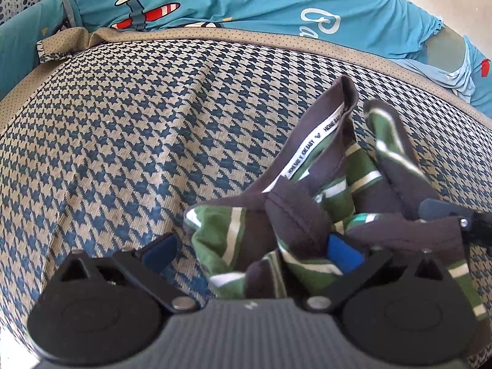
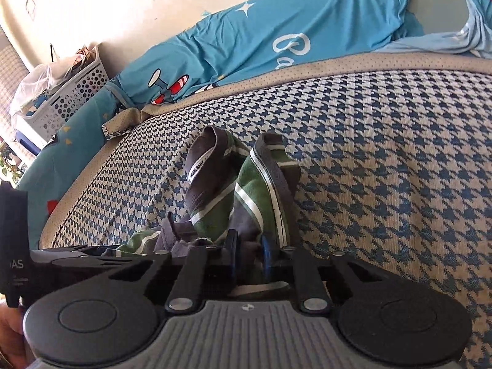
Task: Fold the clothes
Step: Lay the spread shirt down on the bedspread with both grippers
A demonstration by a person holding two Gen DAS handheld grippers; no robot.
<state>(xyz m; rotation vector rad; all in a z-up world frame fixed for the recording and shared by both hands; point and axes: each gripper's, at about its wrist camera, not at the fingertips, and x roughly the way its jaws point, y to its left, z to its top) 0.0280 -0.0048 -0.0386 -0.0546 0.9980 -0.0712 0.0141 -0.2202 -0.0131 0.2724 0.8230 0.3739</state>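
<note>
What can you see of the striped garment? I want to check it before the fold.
The striped garment is small, soft knit in green, grey and white stripes, with grey ribbed trim and a white printed neck tape. It lies bunched and unfolded on the houndstooth cover. The right gripper is shut on a fold; the left gripper is open around another bunch.

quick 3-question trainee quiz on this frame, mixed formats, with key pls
1. True or false: the left gripper stands open, with the crumpled green, grey and white striped garment lying between its fingers.
2. The right gripper is: A) wide open B) shut on the striped garment C) holding the white perforated plastic basket.
3. Fill in: the garment lies on a blue and beige ___-patterned cover.

Key: 1 true; 2 B; 3 houndstooth.
</note>
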